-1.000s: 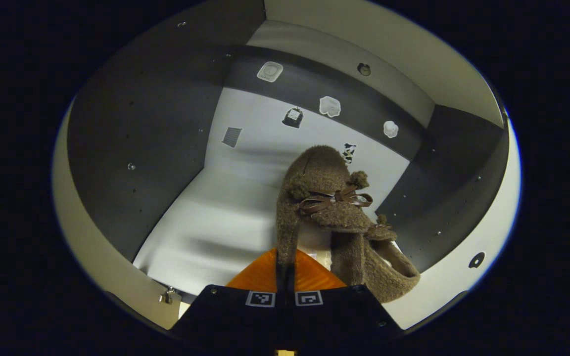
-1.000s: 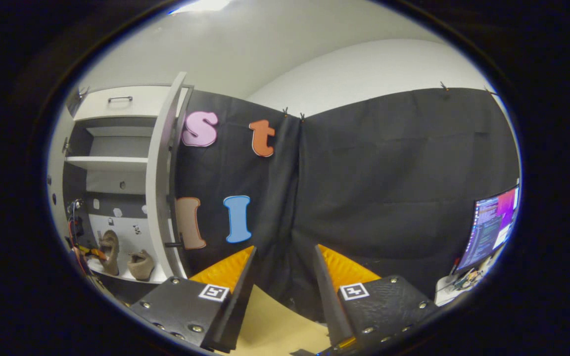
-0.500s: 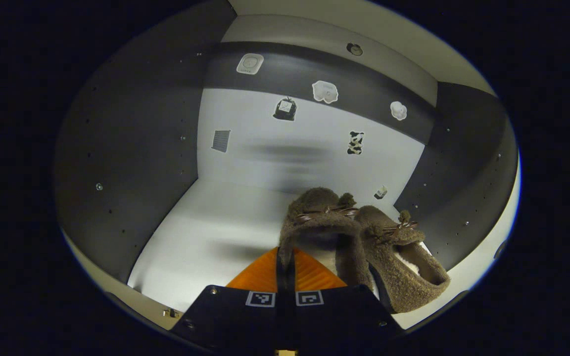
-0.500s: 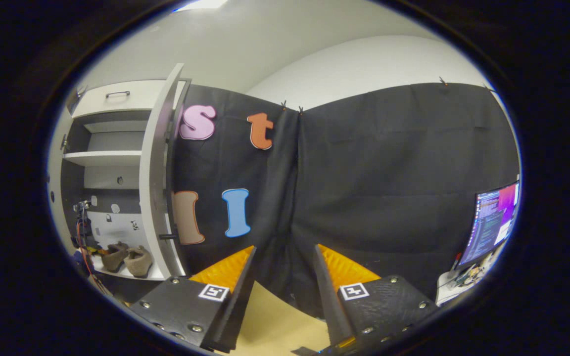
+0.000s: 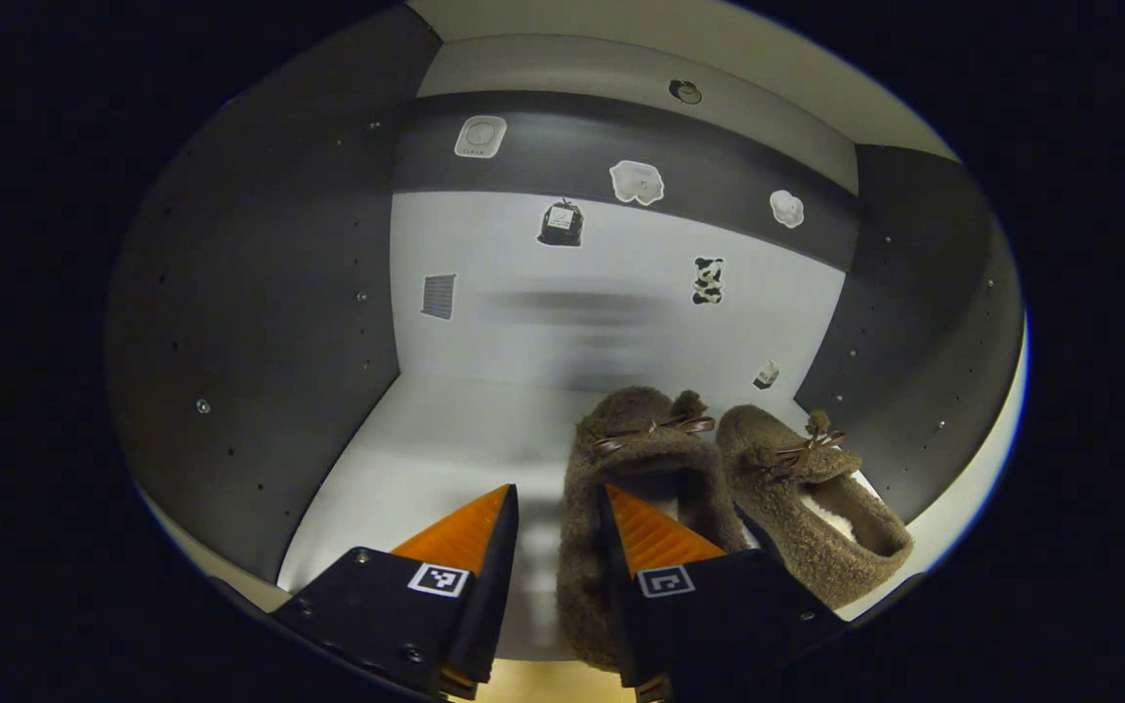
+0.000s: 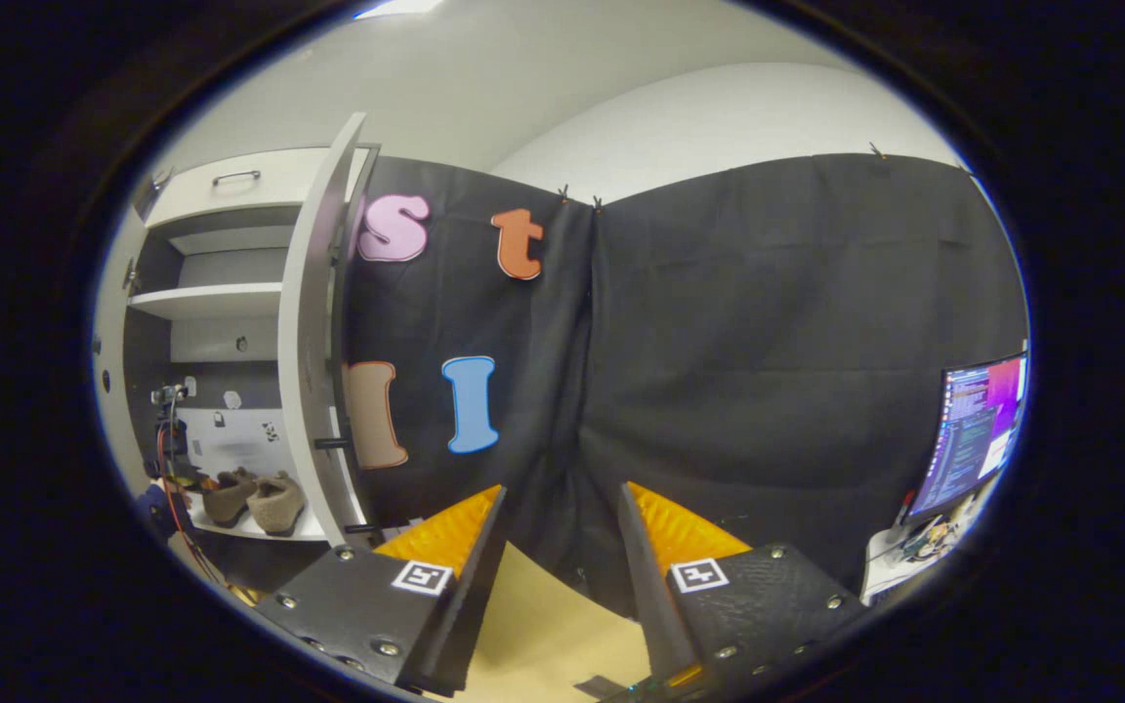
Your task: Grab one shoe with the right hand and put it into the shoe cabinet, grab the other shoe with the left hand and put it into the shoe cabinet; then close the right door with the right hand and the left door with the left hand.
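In the left gripper view the left gripper [image 5: 555, 547] is spread, jaws astride the near side wall of the left fuzzy brown bow-trimmed slipper [image 5: 621, 478]. It lies beside its twin brown slipper [image 5: 812, 498] on the white cabinet shelf [image 5: 426, 469], toes toward the back wall. The right gripper [image 6: 559, 552] hangs released over the tan floor [image 6: 538, 625].

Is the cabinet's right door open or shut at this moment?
Open. In the right gripper view the right door stands swung out edge-on, leaving the shelves and both shoes inside the cabinet visible.

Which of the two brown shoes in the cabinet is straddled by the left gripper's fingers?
The shoe on the left: the open left gripper has its side wall between its fingers. The right-hand shoe lies beside it, outside the fingers.
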